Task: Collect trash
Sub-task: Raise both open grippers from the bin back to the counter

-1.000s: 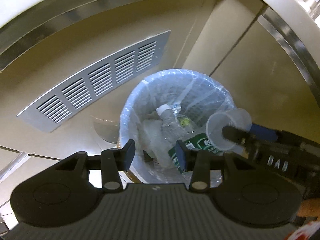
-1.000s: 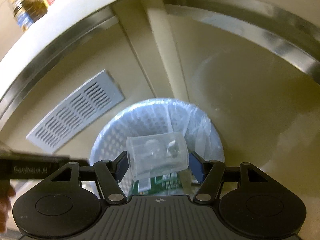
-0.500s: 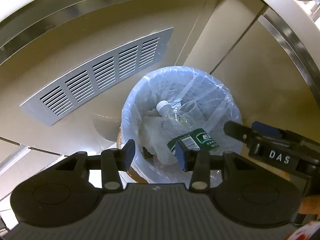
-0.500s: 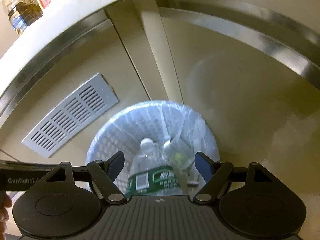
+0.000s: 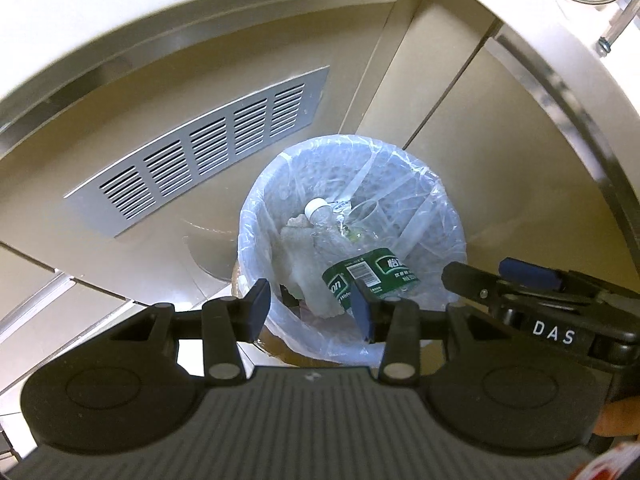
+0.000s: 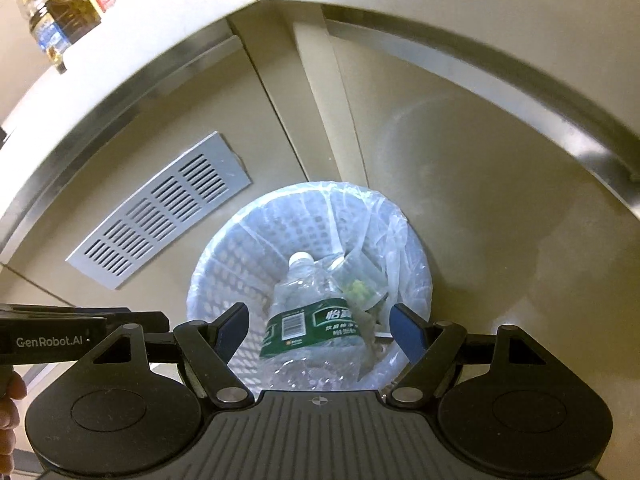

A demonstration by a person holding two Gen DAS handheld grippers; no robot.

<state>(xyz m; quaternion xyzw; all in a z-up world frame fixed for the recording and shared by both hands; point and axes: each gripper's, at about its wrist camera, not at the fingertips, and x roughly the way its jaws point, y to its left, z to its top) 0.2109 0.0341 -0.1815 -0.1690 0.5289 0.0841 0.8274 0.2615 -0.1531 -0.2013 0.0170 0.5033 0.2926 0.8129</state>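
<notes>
A mesh waste bin lined with a clear bag stands on the floor against the cabinet. Inside it lie a clear water bottle with a green label, crumpled white paper and a clear plastic cup. My left gripper hovers above the bin's near rim, open and empty. At the bin's right side my right gripper is also open. In the right wrist view the right gripper stands wide over the bin, with nothing between its fingers and the bottle and cup far below.
A grey vent grille is set in the beige cabinet front left of the bin. A metal rail and the white counter edge overhang the bin. An oil bottle and red packages stand on the counter. A hand shows at the left edge.
My right gripper opened and let go of the clear cup, which dropped into the bin. Both grippers have since lifted slightly, so the bin looks smaller.
</notes>
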